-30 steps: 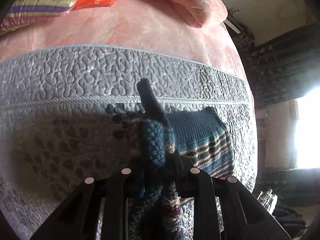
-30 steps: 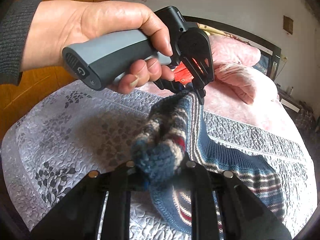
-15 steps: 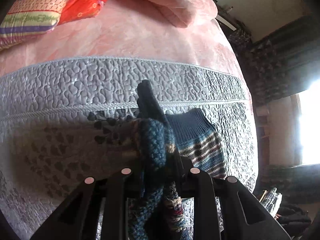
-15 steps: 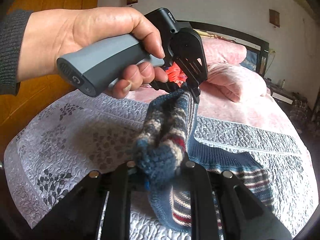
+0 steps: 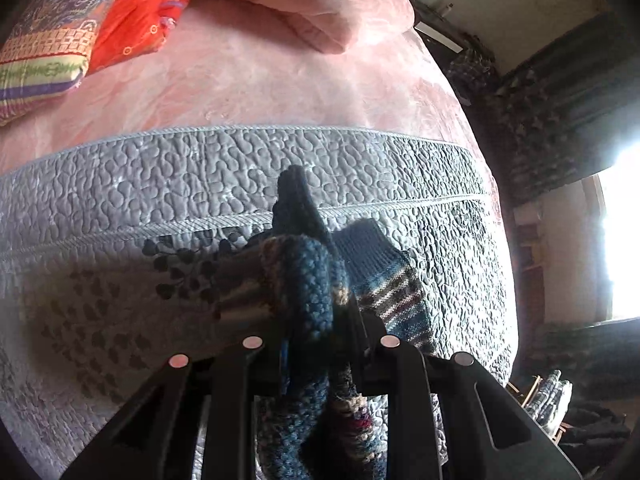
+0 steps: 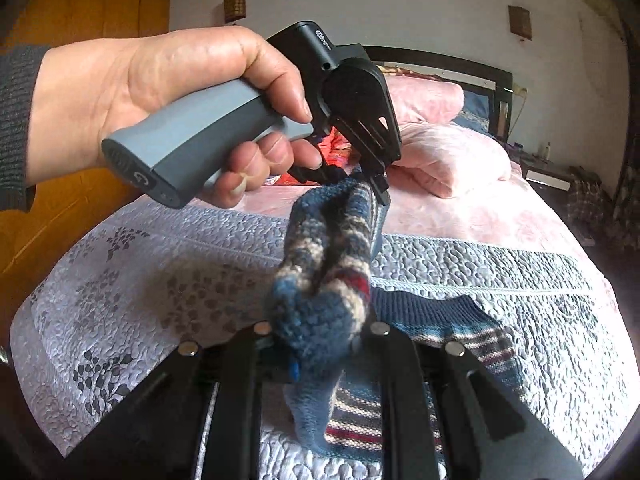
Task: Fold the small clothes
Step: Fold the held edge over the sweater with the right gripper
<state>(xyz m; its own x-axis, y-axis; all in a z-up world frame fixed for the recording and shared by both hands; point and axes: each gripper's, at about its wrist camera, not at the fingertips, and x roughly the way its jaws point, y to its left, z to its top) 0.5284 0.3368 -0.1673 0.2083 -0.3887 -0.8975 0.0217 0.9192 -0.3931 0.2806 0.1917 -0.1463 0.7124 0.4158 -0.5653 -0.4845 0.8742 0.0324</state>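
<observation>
A bed point(image 6: 500, 264) is covered by a grey quilted coverlet point(image 5: 168, 184), with a pink blanket point(image 5: 248, 80) beyond it. A striped knit garment point(image 6: 460, 332) is spread on the coverlet just ahead of the right gripper. Pink pillows point(image 6: 448, 156) and patterned cushions point(image 5: 44, 52) are laid at the far end.

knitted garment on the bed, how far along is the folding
Early to midway. Done: both tools have a grip on the knitted garment. In hand: the left hand-held gripper and the right hand-held gripper each pinch a bunched edge, lifted off the grey quilt, while the striped rest lies flat below. Left: lay the raised part over the flat part, let go, and smooth it.
</observation>
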